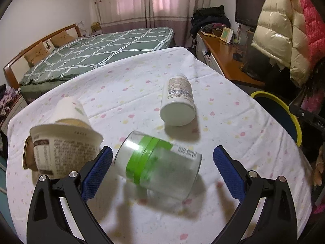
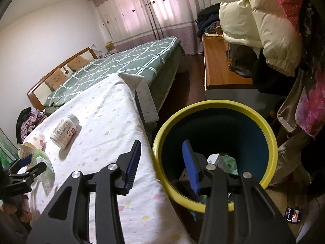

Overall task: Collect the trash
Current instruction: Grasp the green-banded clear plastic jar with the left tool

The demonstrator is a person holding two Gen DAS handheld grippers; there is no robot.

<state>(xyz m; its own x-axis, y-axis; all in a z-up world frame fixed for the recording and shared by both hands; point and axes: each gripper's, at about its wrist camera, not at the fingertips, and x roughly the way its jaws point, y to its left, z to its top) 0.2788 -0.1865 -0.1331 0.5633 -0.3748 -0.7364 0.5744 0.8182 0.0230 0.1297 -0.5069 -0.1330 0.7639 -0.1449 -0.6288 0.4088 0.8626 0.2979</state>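
On the table (image 1: 113, 93), under a white cloth with small coloured spots: four pieces of trash toward the near-left part of the top. Nearest the near edge, a clear jar (image 1: 158, 162) with a green band, on its side, between the blue pads of the left gripper (image 1: 162, 162). Jaws spread wide, left pad (image 1: 97, 172) close beside the jar, right pad well apart from it; contact not certain, nothing clamped. Just left of the jar, toward the left edge, a printed paper cup (image 1: 65, 148) tipped over, mouth up and away, blurred. Behind that, a second paper cup (image 1: 69, 109), also on its side. Partly hidden behind the printed cup, something with a tin-like rim (image 1: 26, 158), too hidden to name. Farther in, near the middle of the top, a white pill bottle (image 1: 178, 101) lying down, its flat end toward the camera, apart from the jar.

Off the right edge of the table, on the floor: a bin (image 2: 264, 128) with a yellow rim and dark blue inside, already holding a small white box (image 2: 214, 158) and some greenish plastic (image 2: 229, 162). Over the near rim of the bin, the right gripper (image 2: 162, 164), jaws apart and empty, one finger above the table edge, the other above the bin's mouth. In the same view, the pill bottle (image 2: 65, 132) and the left gripper (image 2: 30, 164) far off toward the left edge.
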